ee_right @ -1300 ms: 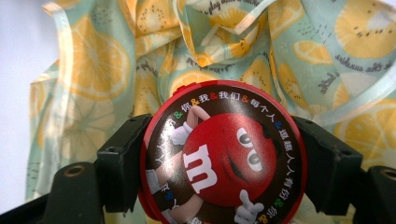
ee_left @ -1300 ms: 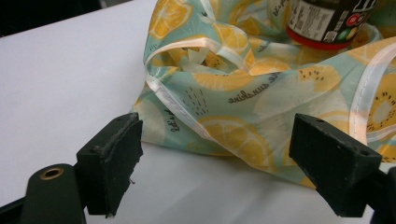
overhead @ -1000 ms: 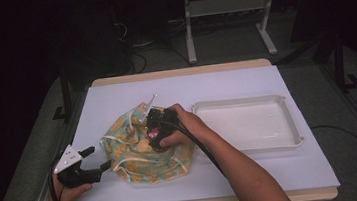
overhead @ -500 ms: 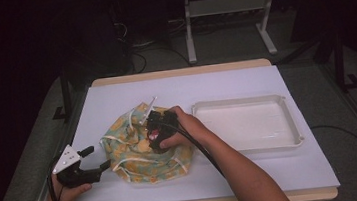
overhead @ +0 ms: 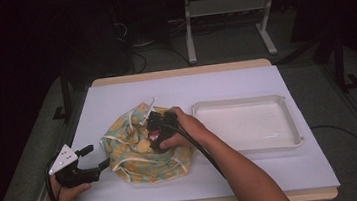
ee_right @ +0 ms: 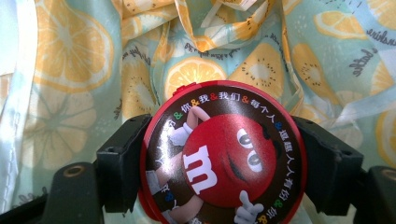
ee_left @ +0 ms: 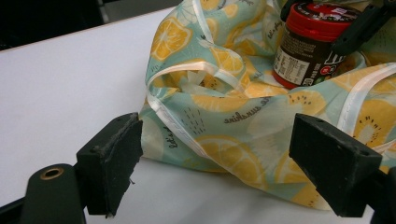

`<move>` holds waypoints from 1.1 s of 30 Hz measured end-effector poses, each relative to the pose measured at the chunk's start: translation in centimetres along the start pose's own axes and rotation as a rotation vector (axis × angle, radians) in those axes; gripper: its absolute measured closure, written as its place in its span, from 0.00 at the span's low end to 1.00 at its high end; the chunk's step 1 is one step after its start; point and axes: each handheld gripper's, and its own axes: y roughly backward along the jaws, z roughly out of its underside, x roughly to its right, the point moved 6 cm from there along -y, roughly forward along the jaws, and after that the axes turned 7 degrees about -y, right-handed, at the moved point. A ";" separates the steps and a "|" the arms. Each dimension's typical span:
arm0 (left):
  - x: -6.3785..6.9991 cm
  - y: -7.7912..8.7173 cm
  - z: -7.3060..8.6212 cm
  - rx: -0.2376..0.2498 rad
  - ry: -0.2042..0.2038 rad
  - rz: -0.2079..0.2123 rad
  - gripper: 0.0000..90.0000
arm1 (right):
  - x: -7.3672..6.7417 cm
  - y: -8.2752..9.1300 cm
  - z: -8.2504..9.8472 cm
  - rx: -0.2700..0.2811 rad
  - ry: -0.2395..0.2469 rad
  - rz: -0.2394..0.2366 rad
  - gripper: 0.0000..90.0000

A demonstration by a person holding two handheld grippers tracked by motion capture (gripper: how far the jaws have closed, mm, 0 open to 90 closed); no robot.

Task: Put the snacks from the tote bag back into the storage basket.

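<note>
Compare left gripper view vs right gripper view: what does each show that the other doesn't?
Left gripper view: the jar's side label, bare table, and the left gripper's open jaws short of the bag's edge. Right gripper view: the lid's printed red candy character and the right gripper clamped on the lid's sides. Both: jar and lemon-print bag.

The drawstring bag is pale teal with yellow-orange citrus slices and cream ribbon edging. On it stands a candy jar — red lid, dark brown label — whose top shows a red cartoon character. Beside the bag, a white tray.
</note>
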 end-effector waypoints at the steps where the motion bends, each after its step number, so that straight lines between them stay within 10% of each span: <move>1: 0.0 0.0 0.0 0.001 0.000 0.000 0.19 | 0.0 0.0 0.0 -0.002 -0.001 0.000 0.27; 33: 0.0 0.0 0.3 -0.016 -0.007 0.003 0.19 | 0.1 0.7 0.0 -0.006 -0.013 0.018 0.27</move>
